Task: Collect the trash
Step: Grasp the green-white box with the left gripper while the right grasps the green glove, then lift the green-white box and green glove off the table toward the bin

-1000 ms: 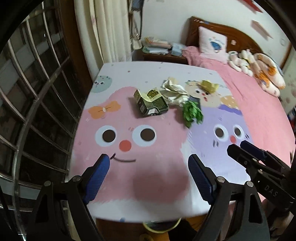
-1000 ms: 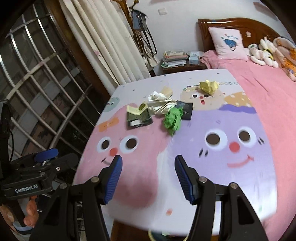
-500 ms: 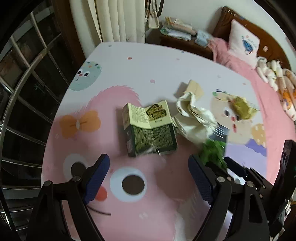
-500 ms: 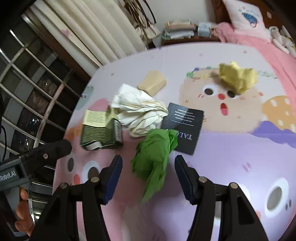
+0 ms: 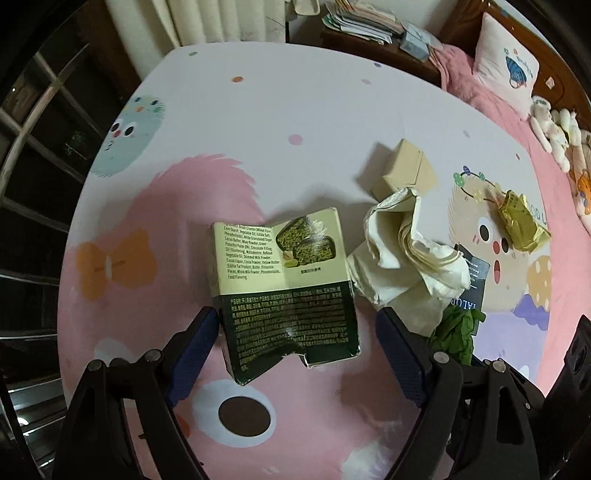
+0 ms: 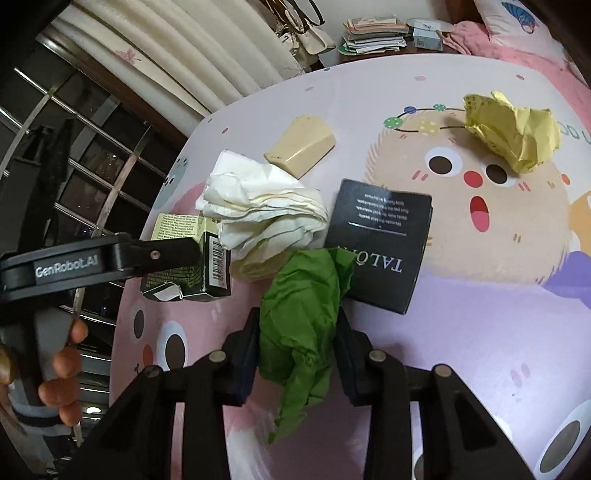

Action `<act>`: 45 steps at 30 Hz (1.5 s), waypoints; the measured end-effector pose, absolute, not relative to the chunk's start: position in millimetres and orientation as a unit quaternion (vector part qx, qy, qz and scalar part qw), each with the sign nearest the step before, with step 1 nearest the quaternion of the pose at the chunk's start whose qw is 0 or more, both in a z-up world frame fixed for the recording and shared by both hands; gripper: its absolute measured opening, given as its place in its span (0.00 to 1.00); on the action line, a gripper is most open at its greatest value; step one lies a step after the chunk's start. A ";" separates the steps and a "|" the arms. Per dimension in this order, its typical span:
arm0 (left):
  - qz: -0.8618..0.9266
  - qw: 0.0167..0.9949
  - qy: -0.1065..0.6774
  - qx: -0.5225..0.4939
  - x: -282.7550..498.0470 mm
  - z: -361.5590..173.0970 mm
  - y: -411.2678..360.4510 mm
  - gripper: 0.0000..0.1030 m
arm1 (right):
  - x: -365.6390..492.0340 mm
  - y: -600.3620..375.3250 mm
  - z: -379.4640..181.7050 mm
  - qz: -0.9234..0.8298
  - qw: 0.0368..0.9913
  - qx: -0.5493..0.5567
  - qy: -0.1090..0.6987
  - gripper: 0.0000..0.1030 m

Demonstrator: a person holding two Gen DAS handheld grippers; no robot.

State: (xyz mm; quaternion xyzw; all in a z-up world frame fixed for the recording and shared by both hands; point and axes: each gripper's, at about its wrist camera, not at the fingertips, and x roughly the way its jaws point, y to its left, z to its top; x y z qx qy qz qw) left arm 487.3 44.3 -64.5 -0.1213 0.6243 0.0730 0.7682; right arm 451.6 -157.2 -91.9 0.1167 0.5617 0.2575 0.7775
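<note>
Trash lies on a cartoon-print table cover [image 5: 295, 110]. A torn dark green and cream snack box [image 5: 284, 295] sits between the fingers of my open left gripper [image 5: 295, 347]; it also shows in the right wrist view [image 6: 192, 266]. My right gripper [image 6: 297, 350] is shut on a crumpled green paper [image 6: 303, 317]. A crumpled white paper [image 6: 266, 218], a black card [image 6: 380, 243], a tan box [image 6: 301, 146] and a crumpled yellow paper [image 6: 513, 129] lie beyond.
A metal window grille [image 5: 33, 155] and curtains [image 6: 192, 48] stand at the left. A nightstand with stacked books [image 6: 373, 33] and a pink bed [image 5: 495, 85] with pillow lie behind. The left gripper's body [image 6: 74, 266] reaches across the right wrist view.
Both grippers have moved forward and down toward the trash. The left gripper now straddles the snack box. The right gripper's fingers have closed in on the green paper.
</note>
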 end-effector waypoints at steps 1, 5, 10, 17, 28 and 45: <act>0.075 0.766 0.628 -0.115 490.9 -67.1 42.2 0.83 | 451.9 -157.5 -92.0 0.260 0.777 0.117 0.562 0.35; 0.089 0.751 0.648 -0.091 499.9 -81.6 37.5 0.83 | 452.9 -158.9 -92.8 0.264 0.774 0.122 0.562 0.35; 0.106 0.745 0.653 -0.090 508.7 -94.7 36.7 0.83 | 454.1 -159.3 -93.2 0.266 0.773 0.127 0.561 0.35; 0.109 0.752 0.639 -0.119 504.7 -101.2 44.0 0.80 | 452.9 -163.0 -93.6 0.266 0.774 0.126 0.560 0.35; 0.099 0.794 0.594 -0.078 437.8 -58.4 28.8 0.78 | 431.7 -171.2 -75.5 0.245 0.791 0.118 0.548 0.33; 0.015 0.850 0.526 -0.033 263.4 31.1 37.6 0.78 | 285.3 -163.9 -14.8 0.176 0.831 0.135 0.510 0.33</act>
